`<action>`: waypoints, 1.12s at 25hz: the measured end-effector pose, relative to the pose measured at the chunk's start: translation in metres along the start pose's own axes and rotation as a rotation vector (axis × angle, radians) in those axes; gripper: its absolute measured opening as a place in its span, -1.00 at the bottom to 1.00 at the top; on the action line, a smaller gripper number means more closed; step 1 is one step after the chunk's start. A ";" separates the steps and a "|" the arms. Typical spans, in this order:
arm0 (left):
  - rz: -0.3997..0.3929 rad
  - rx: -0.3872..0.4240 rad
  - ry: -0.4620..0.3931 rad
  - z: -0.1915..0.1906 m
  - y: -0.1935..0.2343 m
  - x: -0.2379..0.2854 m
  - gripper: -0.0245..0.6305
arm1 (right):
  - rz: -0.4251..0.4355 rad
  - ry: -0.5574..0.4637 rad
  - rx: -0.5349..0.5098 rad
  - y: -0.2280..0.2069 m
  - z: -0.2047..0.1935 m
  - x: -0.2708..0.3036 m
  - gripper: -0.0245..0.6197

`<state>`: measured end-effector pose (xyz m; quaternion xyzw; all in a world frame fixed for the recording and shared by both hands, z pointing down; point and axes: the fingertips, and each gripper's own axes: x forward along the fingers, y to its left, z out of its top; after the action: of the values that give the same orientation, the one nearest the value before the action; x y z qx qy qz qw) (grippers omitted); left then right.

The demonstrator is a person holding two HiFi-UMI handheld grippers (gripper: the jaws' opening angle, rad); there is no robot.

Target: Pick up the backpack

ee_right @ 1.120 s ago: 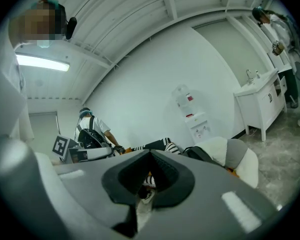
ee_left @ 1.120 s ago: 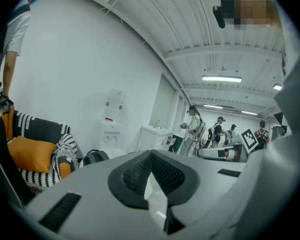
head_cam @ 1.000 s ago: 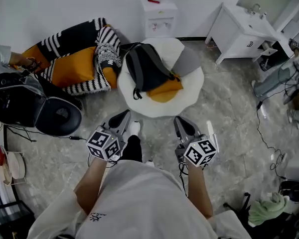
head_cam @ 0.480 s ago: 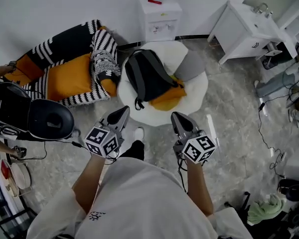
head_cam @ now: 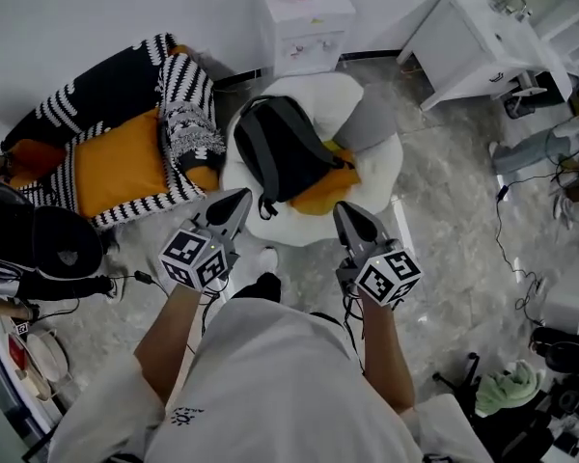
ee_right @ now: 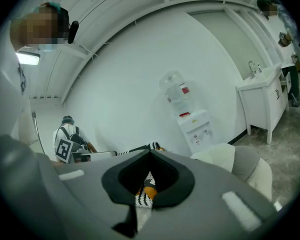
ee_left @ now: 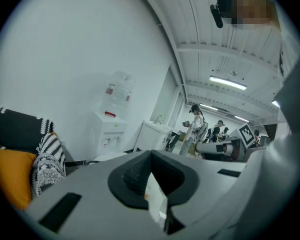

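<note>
A dark grey backpack [head_cam: 285,150] lies flat on a round white cushion [head_cam: 367,177], partly over an orange pad [head_cam: 330,189]. In the head view my left gripper [head_cam: 239,199] points at the cushion's near left edge, just short of the backpack's lower strap. My right gripper [head_cam: 346,210] is level with it at the cushion's near right edge. Both are shut with nothing between the jaws and touch nothing. In the left gripper view the gripper [ee_left: 151,156] hides the backpack behind its own body. The right gripper view shows its gripper [ee_right: 149,156] the same way, with the white cushion [ee_right: 225,156] beyond it.
A black-and-white striped sofa with orange cushions [head_cam: 125,143] stands left of the cushion. A white water dispenser [head_cam: 304,17] is against the back wall and a white cabinet [head_cam: 482,37] at the back right. Black bags [head_cam: 39,249] and cables [head_cam: 516,258] lie on the floor.
The person has walked toward the cushion. Both grippers, still shut, have come from well short of it to its near edge, and the backpack sits closer in view.
</note>
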<state>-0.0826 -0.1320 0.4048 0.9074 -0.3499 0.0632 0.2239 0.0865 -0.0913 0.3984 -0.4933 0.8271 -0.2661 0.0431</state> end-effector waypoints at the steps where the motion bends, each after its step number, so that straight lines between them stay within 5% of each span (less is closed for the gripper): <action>1: -0.005 -0.005 0.004 0.001 0.010 0.006 -0.93 | -0.009 0.001 -0.004 -0.004 0.003 0.008 -0.91; 11: -0.002 -0.013 0.053 -0.004 0.054 0.047 -0.93 | -0.063 0.032 0.009 -0.034 0.011 0.036 -0.91; 16: 0.038 -0.051 0.052 -0.009 0.056 0.048 -0.93 | -0.015 0.064 0.012 -0.043 0.011 0.050 -0.91; 28: 0.345 -0.152 0.063 -0.048 0.103 0.076 -0.93 | 0.202 0.288 -0.088 -0.124 -0.034 0.143 -0.91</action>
<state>-0.0922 -0.2236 0.5052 0.8122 -0.4967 0.1022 0.2884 0.1001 -0.2441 0.5146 -0.3657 0.8810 -0.2917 -0.0709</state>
